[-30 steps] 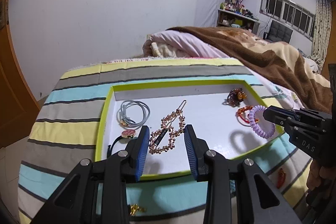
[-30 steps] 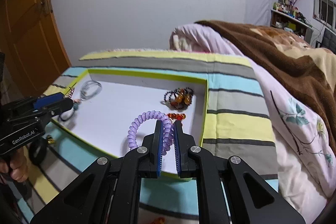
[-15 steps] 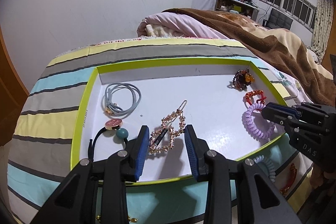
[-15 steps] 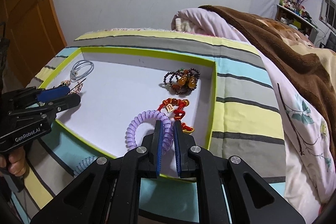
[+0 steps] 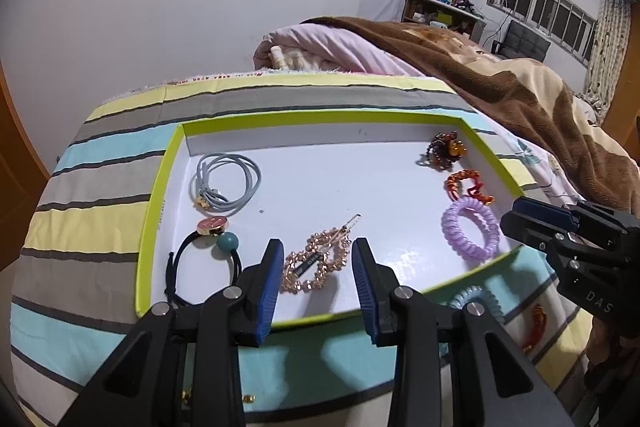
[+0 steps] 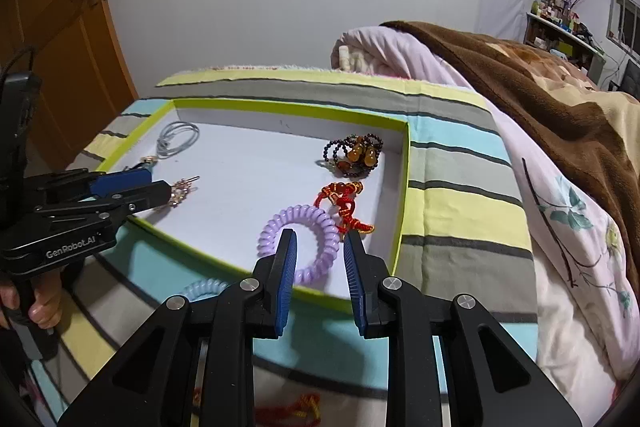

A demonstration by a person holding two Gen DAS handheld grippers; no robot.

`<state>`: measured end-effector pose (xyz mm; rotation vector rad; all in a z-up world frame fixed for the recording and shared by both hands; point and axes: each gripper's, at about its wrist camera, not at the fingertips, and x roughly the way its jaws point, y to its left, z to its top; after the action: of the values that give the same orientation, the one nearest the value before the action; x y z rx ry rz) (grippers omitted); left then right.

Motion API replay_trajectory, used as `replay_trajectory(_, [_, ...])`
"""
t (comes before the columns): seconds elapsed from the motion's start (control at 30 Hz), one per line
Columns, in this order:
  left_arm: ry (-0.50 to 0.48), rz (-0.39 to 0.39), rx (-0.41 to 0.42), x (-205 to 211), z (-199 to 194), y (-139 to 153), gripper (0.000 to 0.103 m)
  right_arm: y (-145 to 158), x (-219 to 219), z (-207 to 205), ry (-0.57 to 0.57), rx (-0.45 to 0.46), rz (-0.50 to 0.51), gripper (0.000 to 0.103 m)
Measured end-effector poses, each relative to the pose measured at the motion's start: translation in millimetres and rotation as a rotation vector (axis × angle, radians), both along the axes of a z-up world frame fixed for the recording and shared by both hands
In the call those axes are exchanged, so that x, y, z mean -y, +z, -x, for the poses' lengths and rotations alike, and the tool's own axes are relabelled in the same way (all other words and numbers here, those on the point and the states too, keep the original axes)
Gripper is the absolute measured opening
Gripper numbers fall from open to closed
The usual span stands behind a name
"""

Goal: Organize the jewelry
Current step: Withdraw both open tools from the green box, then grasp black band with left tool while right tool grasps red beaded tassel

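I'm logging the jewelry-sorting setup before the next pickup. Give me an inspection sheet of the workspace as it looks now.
Surface: striped bedspread under a green-rimmed tray.
Job's things: in the tray, purple coil hair tie, red knotted cord charm, dark bead bracelet, gold beaded hair clip, grey hair elastic, black hair tie with teal bead.
Clutter: blue coil hair tie and orange piece outside the tray.
Grippers: left gripper open around the clip; right gripper opening, coil tie between its jaws.
Cables: nothing seen.
Surroundings: brown blanket, orange door.
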<state>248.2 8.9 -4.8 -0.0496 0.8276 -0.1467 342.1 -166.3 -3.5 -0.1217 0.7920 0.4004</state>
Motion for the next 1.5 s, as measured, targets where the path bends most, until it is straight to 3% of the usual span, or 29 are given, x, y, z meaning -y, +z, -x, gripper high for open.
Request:
replay_trajectory(0.43, [0.028, -0.002, 0.141, -11.5, 82.7, 35.2, 0.037, 27.6, 11.0, 74.7, 0.004, 0.067, -0.073, 0.025])
replay_trajectory(0.93, [0.083, -0.013, 0.178, -24.8, 172.7, 34.1, 0.037, 28.4, 23.3, 154.6, 0.015, 0.062, -0.125, 0.025])
replay_trajectory(1.5, [0.135, 0.013, 0.173, -36.2, 193.1, 28.5, 0.037, 17.9, 28.0, 165.7, 0.014, 0.03, -0.133, 0.025])
